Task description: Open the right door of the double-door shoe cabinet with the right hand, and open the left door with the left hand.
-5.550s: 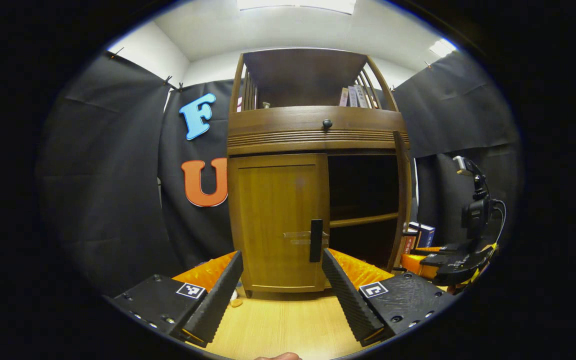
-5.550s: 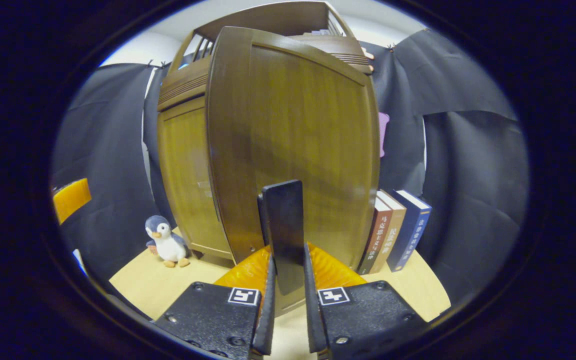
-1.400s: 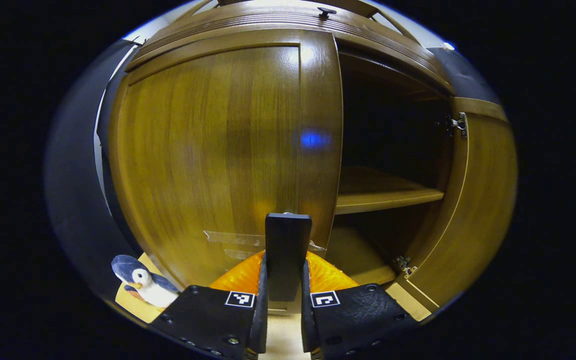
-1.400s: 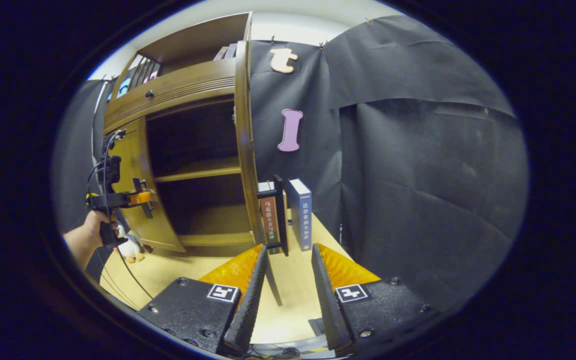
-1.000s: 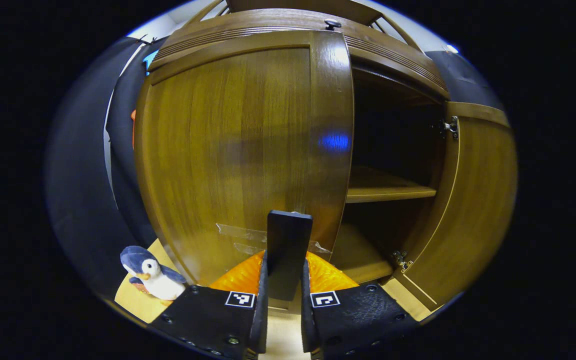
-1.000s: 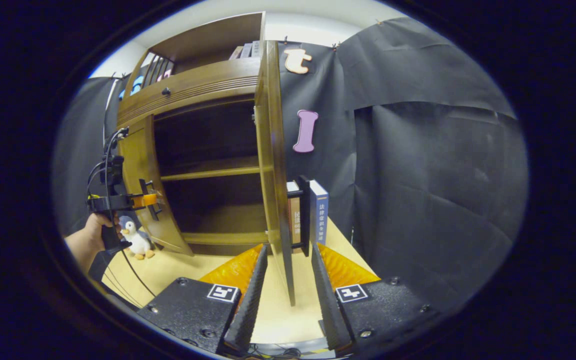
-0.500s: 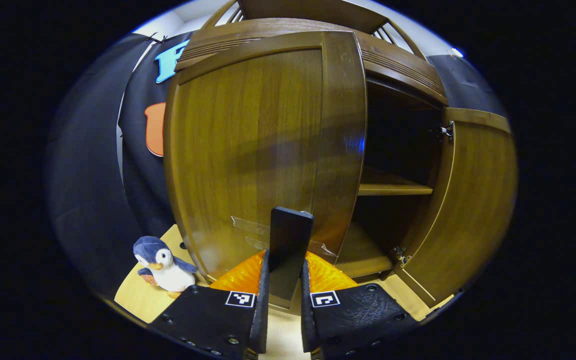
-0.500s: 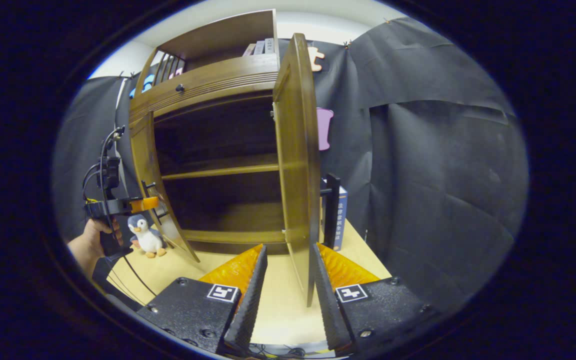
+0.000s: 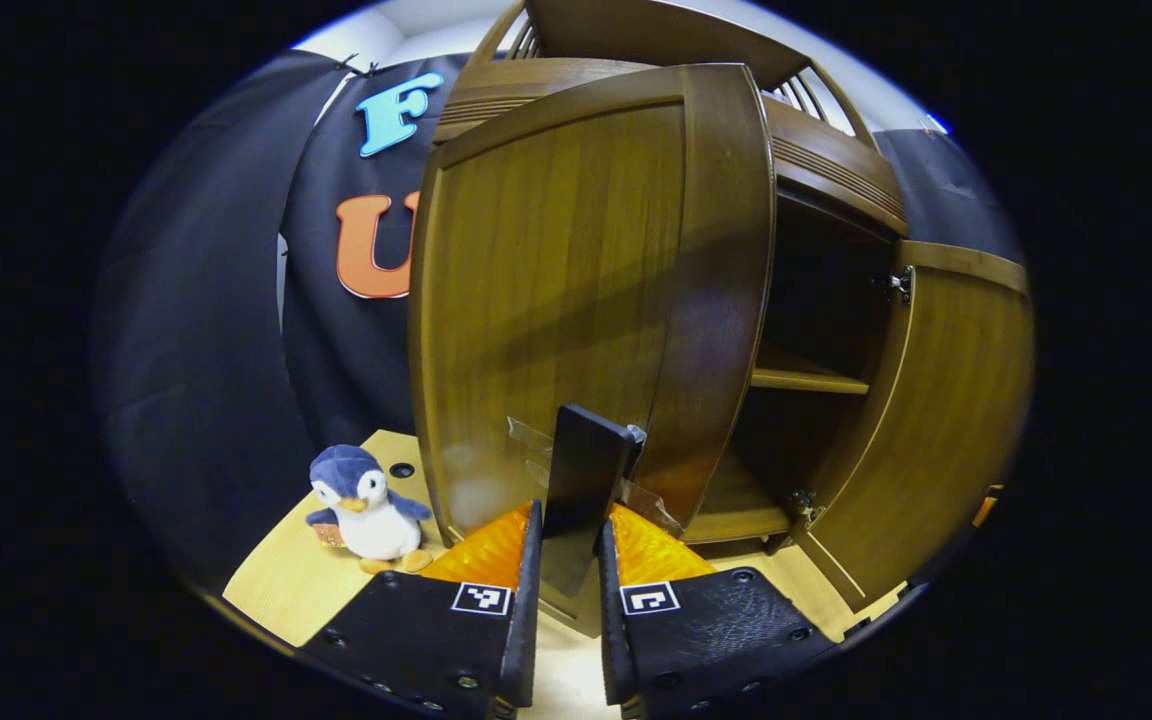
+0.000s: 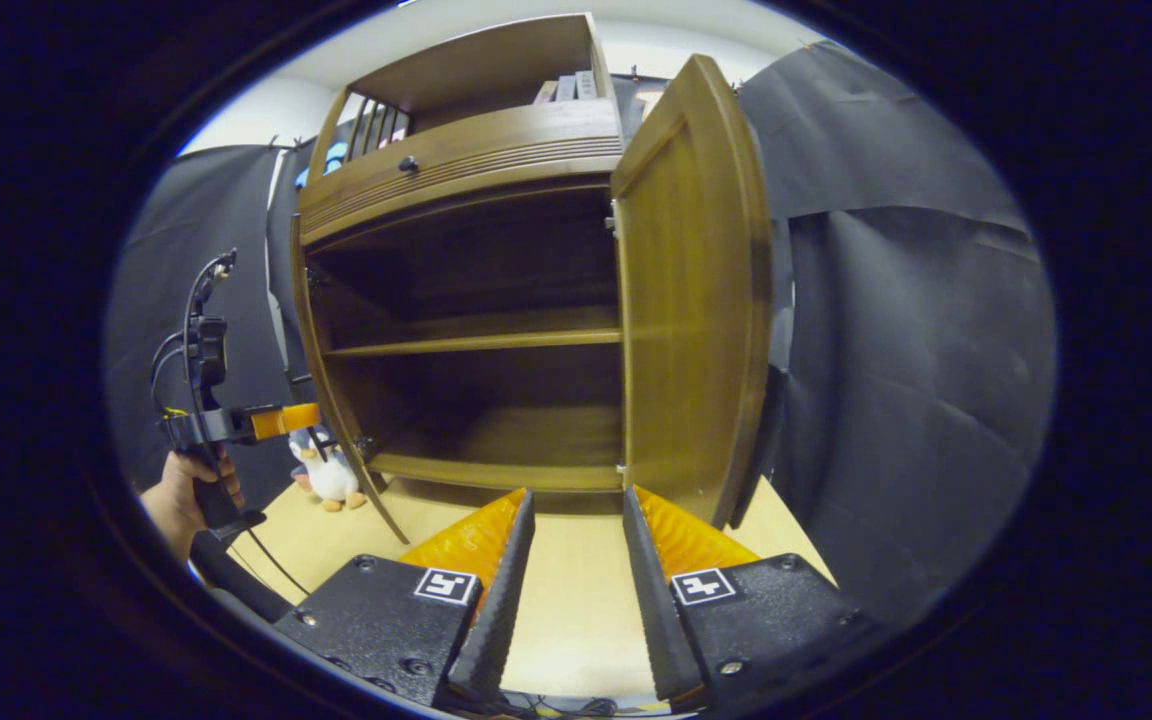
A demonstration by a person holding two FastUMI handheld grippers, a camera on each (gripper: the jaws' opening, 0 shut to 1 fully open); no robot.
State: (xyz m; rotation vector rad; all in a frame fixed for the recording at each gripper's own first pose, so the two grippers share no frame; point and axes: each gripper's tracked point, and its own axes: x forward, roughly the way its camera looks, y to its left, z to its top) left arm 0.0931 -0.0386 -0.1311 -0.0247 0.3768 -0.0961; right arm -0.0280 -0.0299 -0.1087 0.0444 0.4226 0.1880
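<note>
The left gripper (image 9: 564, 530) pinches the dark handle (image 9: 584, 478) of the shoe cabinet's left door (image 9: 576, 300), which stands swung out. The right gripper (image 10: 576, 540) hangs spread before the cabinet's wide-open right door (image 10: 691, 300). A toy penguin (image 9: 366, 510) sits left of the cabinet.

I see a pale wooden table (image 10: 576, 610) carrying the shoe cabinet (image 10: 466, 160), with a plush penguin (image 9: 366, 505) just beside it

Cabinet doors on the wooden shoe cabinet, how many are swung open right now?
2. The brown wooden left door is swung out, its black handle clamped in the left tool. The brown wooden right door stands wide open, free of the right tool.
</note>
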